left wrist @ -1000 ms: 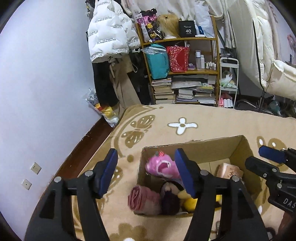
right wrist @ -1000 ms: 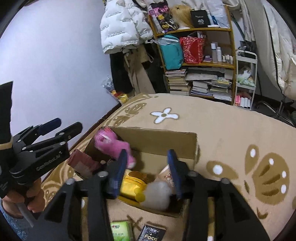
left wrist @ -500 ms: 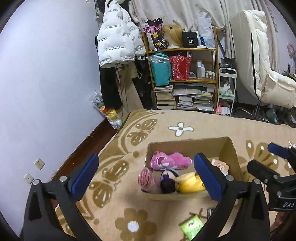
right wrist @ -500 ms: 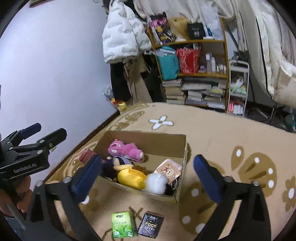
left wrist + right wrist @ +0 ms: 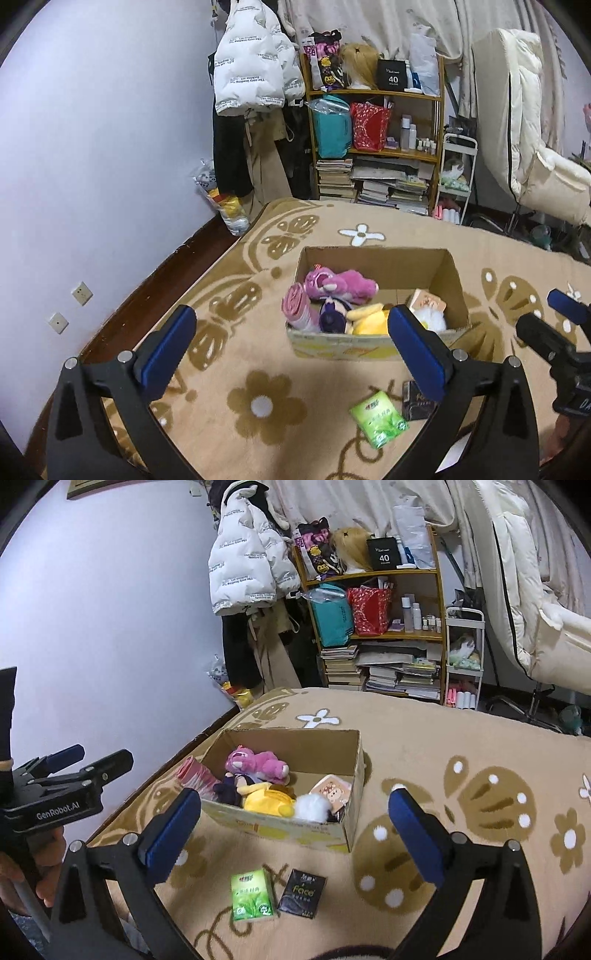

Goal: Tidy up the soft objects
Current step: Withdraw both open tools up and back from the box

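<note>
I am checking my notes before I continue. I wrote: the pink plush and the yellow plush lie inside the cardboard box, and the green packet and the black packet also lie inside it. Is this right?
Not quite. The pink plush and yellow plush are inside the cardboard box, but the green packet and black packet lie outside it, on the blanket in front of the box. The right wrist view shows this clearly.
</note>
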The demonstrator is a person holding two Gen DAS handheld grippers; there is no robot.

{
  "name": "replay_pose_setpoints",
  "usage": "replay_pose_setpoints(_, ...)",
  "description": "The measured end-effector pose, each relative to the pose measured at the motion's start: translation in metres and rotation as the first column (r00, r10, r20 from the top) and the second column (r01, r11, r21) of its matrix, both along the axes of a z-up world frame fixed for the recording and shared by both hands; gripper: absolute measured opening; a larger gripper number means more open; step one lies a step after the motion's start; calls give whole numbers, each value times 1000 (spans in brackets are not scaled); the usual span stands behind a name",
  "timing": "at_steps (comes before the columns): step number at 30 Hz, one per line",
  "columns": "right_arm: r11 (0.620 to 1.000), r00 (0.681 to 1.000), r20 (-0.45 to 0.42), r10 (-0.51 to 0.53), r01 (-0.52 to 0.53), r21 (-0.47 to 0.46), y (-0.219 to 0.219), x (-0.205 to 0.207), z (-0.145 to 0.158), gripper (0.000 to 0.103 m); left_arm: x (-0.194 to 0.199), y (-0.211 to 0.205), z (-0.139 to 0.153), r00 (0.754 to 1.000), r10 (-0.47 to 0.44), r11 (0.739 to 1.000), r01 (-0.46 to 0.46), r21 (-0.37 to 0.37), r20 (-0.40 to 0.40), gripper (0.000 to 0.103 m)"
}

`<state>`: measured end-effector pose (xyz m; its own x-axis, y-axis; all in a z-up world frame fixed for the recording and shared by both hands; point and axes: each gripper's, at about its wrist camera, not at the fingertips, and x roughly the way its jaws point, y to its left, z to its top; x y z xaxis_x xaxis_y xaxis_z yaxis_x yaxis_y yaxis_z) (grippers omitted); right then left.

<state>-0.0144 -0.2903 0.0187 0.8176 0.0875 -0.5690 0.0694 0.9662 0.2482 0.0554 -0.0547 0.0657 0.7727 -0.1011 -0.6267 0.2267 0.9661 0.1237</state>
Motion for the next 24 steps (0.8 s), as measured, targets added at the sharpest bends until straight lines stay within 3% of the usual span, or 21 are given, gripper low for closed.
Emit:
replay_pose_setpoints(9,1000,1000,-21,-16,17,19,6,-10,-19,103,-4,7,-18,999,9,1000,-8,26,-40,103)
replay_pose_setpoints(17,1000,996,-88,-3,4,6,10,-6,-52,103,11,8,-53,989,15,1000,-15,-4,-145,103)
replay_pose_setpoints(24,1000,992,-128,6,-5,7,11,1,-74,103,21,1,-83,977,8,1000,-5,16,-213,103)
